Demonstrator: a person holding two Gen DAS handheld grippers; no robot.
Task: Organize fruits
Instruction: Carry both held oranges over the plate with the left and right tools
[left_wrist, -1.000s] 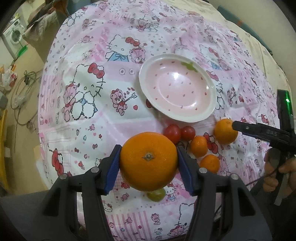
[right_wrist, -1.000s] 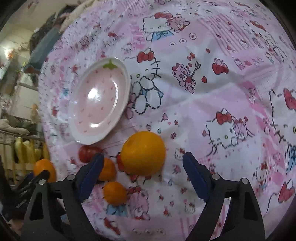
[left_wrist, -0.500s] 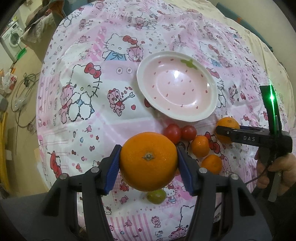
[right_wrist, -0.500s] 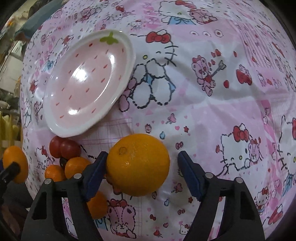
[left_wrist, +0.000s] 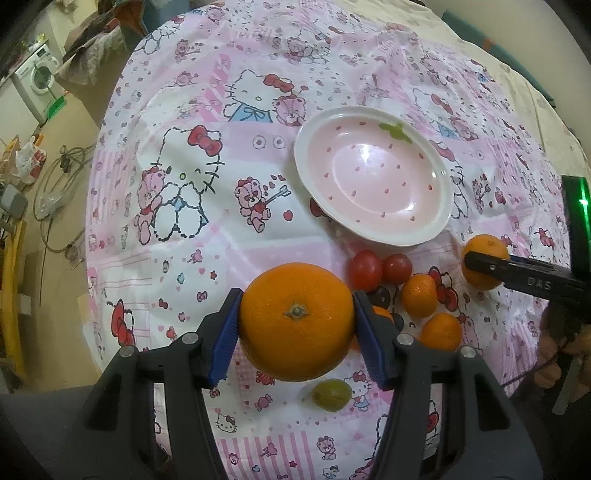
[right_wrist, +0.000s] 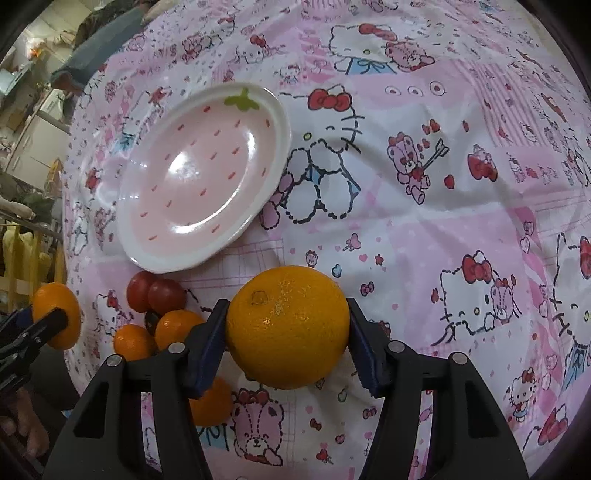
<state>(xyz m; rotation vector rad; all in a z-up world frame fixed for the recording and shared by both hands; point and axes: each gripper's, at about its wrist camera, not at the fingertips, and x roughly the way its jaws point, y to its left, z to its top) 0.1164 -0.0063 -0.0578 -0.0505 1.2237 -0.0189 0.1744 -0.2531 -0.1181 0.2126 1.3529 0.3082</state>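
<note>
Left orange (left_wrist: 295, 321) is clamped in the left tool (left_wrist: 295, 326), raised above the table (left_wrist: 177, 258). Right orange (right_wrist: 287, 326) sits between the blue pads of the right tool (right_wrist: 287, 339), whose jaws have just been closing onto it; both pads touch. Nearby lie tomatoes (left_wrist: 380, 267), small oranges (left_wrist: 419, 295) and a grape (left_wrist: 330, 394). The plate (left_wrist: 373, 175) lies beyond them.

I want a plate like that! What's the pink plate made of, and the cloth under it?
The pink plate looks like glazed ceramic, maybe melamine: it is glossy, with bright light spots. The tablecloth looks like thin printed fabric or plastic sheet: it shows soft creases and a slight sheen.
</note>
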